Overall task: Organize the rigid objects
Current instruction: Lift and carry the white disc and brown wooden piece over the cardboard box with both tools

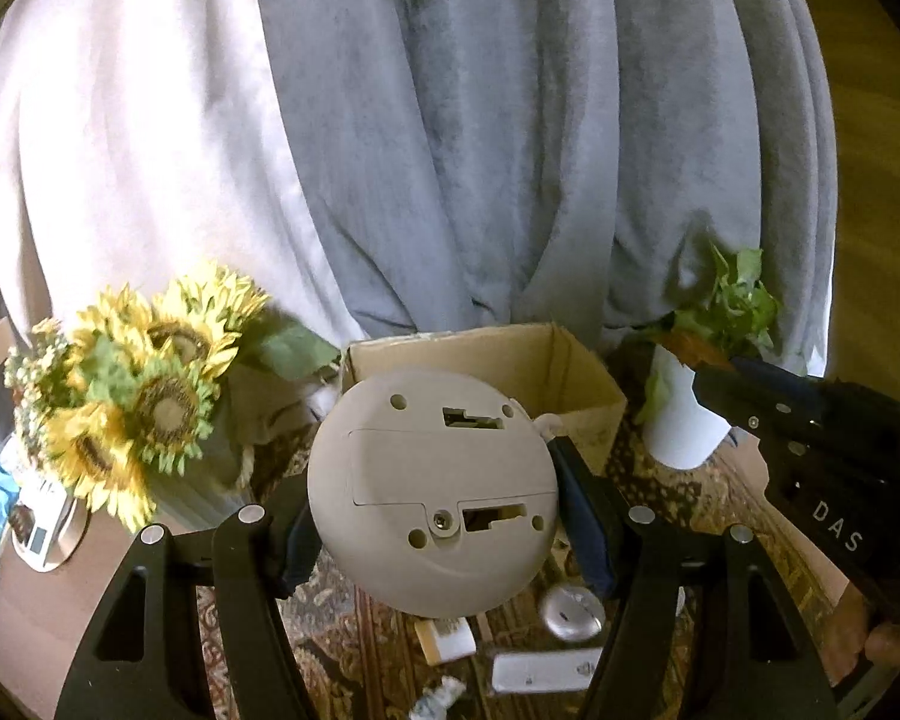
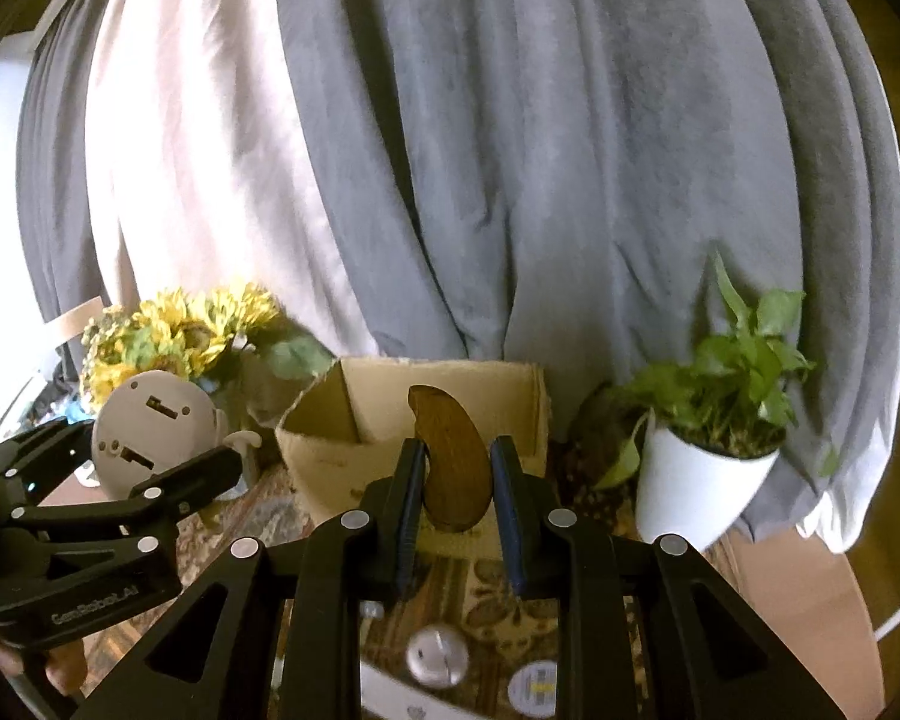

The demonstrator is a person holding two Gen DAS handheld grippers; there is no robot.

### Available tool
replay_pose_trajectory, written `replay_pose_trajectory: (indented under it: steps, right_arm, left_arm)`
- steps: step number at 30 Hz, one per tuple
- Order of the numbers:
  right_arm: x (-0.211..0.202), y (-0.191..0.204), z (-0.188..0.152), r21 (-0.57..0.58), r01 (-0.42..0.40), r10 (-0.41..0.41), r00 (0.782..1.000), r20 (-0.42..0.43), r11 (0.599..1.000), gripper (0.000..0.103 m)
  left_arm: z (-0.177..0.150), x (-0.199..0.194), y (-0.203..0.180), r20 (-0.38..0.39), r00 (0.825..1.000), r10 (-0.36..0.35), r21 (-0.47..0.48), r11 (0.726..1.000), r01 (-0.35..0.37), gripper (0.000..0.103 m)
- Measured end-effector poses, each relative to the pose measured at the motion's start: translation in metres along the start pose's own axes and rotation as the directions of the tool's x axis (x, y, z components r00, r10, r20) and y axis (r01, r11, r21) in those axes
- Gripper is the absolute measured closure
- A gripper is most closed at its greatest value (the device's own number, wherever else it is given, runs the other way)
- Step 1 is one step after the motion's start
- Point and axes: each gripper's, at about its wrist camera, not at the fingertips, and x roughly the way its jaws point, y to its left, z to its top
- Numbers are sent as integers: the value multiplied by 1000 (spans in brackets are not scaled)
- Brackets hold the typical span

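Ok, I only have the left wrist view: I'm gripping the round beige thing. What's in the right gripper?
Observer: The right gripper is shut on a curved brown wooden piece, held upright.
Operator: Where is it relative to the box?
Observer: In front of the open cardboard box, raised above the patterned cloth.
Operator: Anything near the box on that side?
Observer: A white potted plant stands to the right of the box, tilted in this view.

Probably home: curtains (image 1: 450,150); sunflowers (image 1: 144,396); houseplant (image 2: 732,372)
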Motion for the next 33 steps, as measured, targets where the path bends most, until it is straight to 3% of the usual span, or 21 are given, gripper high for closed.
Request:
replay_pose_trajectory:
  steps: [11, 21, 27, 33]
  right_arm:
    - [50, -12, 30, -7, -32, 32, 999, -16, 999, 79]
    - [98, -20, 51, -27, -36, 34, 998, -55, 999, 79]
    - [130, -24, 58, -27, -42, 38, 991, -130, 999, 79]
    - [167, -33, 52, 11, -67, 67, 965, -252, 998, 79]
  left_arm:
    - [32, 55, 14, -23, 1000, -4, 18, 1000, 5, 36]
    - [55, 104, 22, -96, 995, -39, 15, 999, 41, 36]
    - [63, 136, 25, -176, 982, -62, 3, 998, 63, 36]
    - [62, 171, 25, -282, 956, -80, 1, 996, 84, 36]
